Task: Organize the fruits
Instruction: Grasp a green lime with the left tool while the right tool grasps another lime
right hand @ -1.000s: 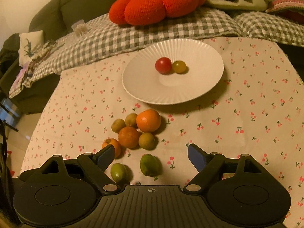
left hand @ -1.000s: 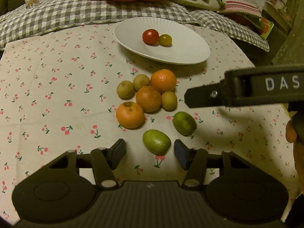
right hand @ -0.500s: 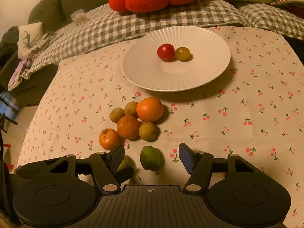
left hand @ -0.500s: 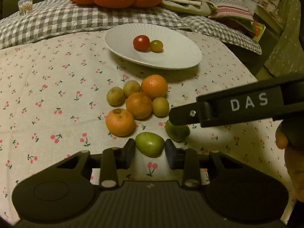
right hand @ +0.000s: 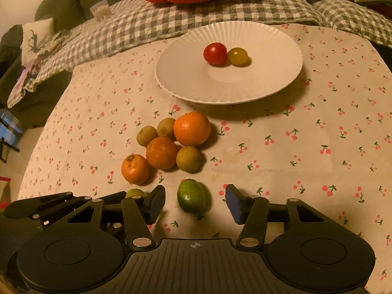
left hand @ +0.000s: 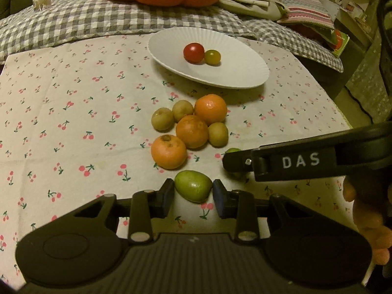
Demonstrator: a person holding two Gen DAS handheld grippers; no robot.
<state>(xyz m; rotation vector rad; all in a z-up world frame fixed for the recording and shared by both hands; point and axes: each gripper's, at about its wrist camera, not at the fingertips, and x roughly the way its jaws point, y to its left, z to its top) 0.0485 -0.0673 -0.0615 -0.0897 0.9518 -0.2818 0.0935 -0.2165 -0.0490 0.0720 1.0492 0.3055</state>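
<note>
On my left wrist feed, the left gripper [left hand: 193,194] has its jaws drawn in on either side of a pale green fruit [left hand: 193,185] that lies on the cherry-print cloth [left hand: 73,112]; the pads sit right at its sides, though I cannot tell whether they press it. The right gripper [right hand: 195,202] has its jaws spread wide around a darker green fruit [right hand: 193,196], with clear gaps on both sides. Beyond them sits a cluster of three oranges [right hand: 161,152] and three small brownish fruits [right hand: 188,158], touching one another. Farther back, the white ribbed plate [right hand: 269,49] carries a red tomato [right hand: 214,53] and a yellow tomato [right hand: 237,55] side by side, touching.
</note>
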